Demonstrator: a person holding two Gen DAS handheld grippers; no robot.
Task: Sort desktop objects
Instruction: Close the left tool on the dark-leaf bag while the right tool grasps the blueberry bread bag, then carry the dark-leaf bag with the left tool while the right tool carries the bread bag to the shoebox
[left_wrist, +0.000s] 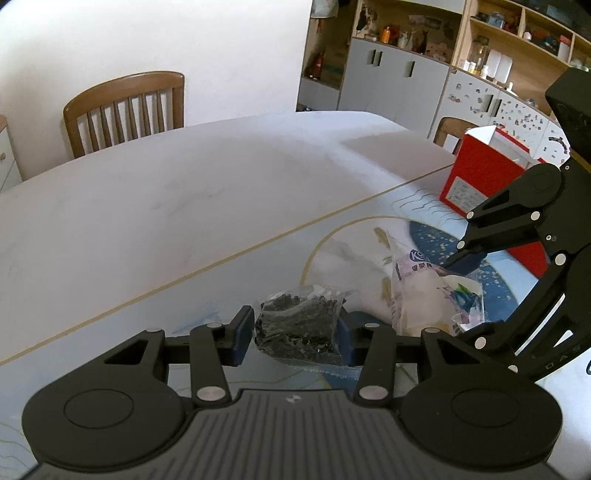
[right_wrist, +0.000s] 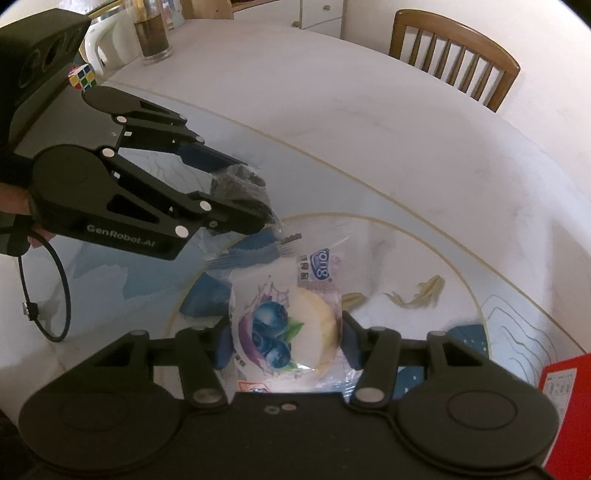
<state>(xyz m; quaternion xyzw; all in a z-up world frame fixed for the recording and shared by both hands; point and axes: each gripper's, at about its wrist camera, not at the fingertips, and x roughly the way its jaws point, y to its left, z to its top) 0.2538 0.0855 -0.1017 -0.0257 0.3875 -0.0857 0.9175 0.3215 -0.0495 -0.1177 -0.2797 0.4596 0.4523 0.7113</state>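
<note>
Pinching a clear crinkly bag of dark dried bits (left_wrist: 299, 328) squarely between its pads, the left gripper (left_wrist: 295, 332) compresses something soft and light. Right view: the right gripper (right_wrist: 286, 345) clamps a plastic-wrapped blueberry pastry (right_wrist: 284, 328) mid-body; likely slippery and squashable.

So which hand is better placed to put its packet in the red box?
Probably the right. The right gripper grips the blueberry packet, and the red box sits just beside it. The left gripper, gripping the dark packet, is farther away.
</note>
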